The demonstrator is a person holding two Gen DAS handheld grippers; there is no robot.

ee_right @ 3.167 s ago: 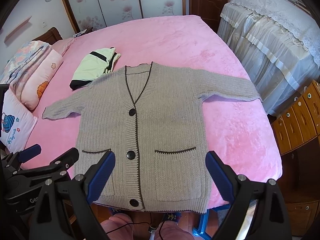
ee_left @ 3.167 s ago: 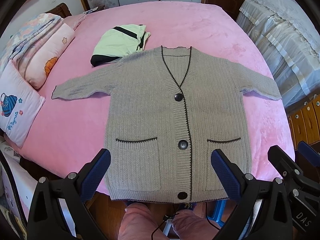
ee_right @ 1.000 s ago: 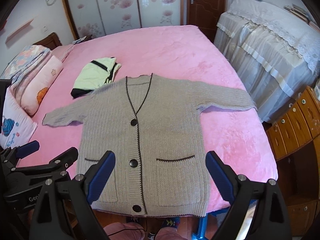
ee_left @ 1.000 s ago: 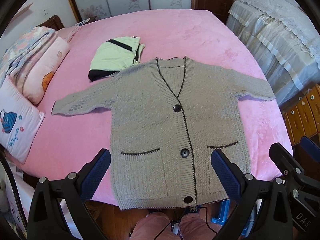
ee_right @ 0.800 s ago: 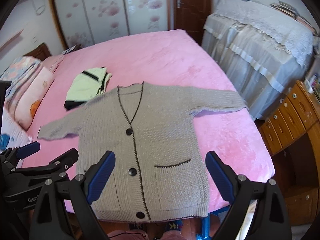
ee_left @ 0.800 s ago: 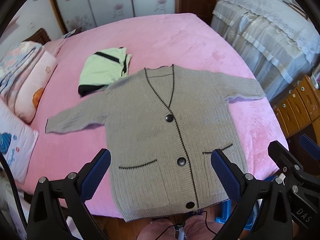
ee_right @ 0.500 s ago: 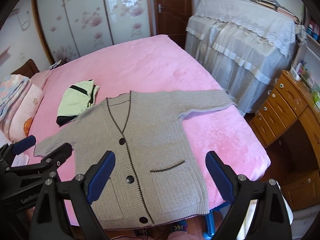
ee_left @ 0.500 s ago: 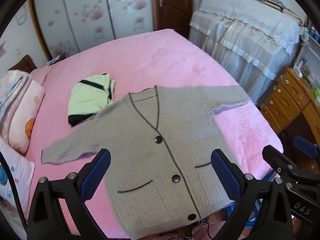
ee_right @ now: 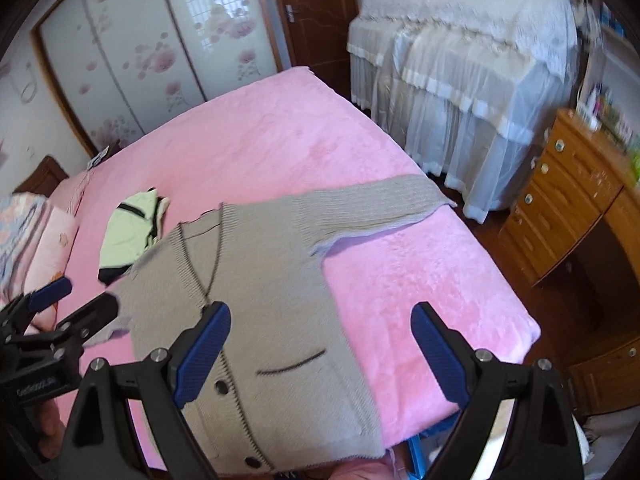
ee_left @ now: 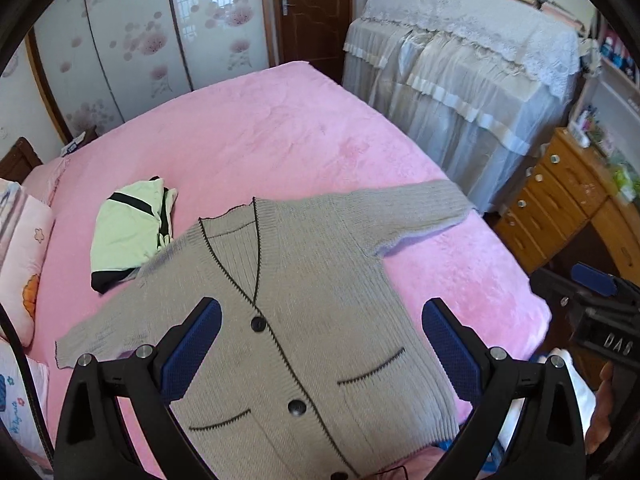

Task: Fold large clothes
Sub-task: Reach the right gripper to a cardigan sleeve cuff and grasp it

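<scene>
Both cams had swung right and up vs a few secs back, so the cardigan [ee_left: 304,320] slid toward the lower left of each view and the dresser [ee_left: 568,208] came in. Left tool [ee_left: 320,344] was spread wide, nothing between the blue pads, hanging over the chest/button area. Cardigan lay flat, face up on the pink bed [ee_left: 280,128], hem at the near edge, collar pointing away, sleeves stretched out sideways; a folded green top [ee_left: 128,228] sat just beside its left shoulder. Right tool [ee_right: 320,344] was also gaping, empty, above the right pocket edge. The right sleeve [ee_right: 372,204] ran off up-right, imo closer to the right tool, so prob that one goes first.
</scene>
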